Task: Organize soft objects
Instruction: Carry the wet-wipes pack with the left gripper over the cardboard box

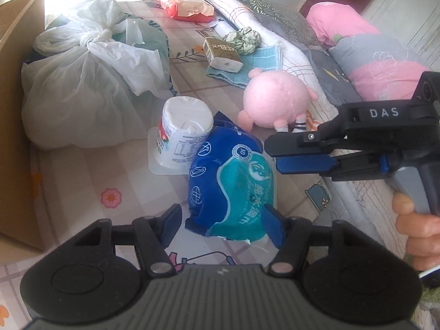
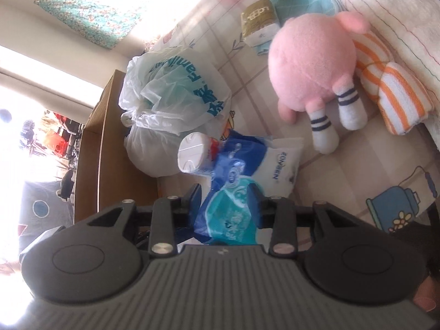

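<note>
A blue and teal wet-wipe pack [image 1: 231, 181] lies on the patterned bed sheet [image 1: 82, 181]. My left gripper [image 1: 224, 224] straddles its near end. The right pad touches the wrapper, and a thin gap shows beside the left pad [image 1: 173, 220]. My right gripper [image 1: 273, 156] reaches in from the right, held by a hand [image 1: 418, 225], its tips by the pack's upper right edge and close together. In the right wrist view the same pack [image 2: 233, 209] shows between that gripper's [image 2: 225, 200] fingers without a clear pinch. A pink plush pig [image 1: 275, 99] lies beyond.
A white wipes canister [image 1: 184, 134] leans against the pack, with a knotted white plastic bag [image 1: 82, 82] and a cardboard box [image 1: 16, 82] to the left. A tissue pack [image 1: 222, 55], green scrunchie [image 1: 244, 40] and blue cloth [image 1: 261, 60] lie further back. An orange-striped towel [image 2: 393, 93] sits beside the pig.
</note>
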Available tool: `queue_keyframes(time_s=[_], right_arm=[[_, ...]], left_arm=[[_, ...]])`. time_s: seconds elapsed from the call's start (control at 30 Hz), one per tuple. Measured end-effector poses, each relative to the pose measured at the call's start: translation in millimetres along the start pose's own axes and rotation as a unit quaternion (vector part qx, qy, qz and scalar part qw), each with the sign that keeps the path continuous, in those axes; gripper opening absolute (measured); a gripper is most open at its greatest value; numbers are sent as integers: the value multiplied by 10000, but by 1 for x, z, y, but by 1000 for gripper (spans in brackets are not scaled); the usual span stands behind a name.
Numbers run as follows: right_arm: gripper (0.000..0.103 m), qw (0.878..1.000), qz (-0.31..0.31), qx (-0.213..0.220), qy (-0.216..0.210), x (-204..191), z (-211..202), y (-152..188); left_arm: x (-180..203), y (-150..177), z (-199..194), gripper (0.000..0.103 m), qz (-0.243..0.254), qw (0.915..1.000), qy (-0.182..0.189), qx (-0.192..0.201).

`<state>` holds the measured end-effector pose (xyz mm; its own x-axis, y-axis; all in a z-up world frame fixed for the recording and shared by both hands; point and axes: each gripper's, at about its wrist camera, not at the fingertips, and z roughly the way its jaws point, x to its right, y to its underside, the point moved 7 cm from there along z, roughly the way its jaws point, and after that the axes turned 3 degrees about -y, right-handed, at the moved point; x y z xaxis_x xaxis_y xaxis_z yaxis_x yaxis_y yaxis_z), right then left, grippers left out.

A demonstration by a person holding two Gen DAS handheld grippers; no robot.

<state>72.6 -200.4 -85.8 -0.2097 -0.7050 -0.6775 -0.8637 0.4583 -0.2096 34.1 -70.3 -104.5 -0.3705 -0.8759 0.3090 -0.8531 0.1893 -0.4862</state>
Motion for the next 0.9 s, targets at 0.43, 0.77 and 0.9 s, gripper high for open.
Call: queue_keyframes(time_s=[0.43,0.77,0.9], right_arm=[[45,9937,1032,59,-432,57,6,15],[45,9946,898,57,-522,63,3,10],[45,9945,856,-17,-607,63,10,10]], left_arm=[[21,-2,17,66,242,9988,267,-337],[29,-9,15,74,359,9991,61,-226],[25,-14,29,71,301,9991,-17,-290]])
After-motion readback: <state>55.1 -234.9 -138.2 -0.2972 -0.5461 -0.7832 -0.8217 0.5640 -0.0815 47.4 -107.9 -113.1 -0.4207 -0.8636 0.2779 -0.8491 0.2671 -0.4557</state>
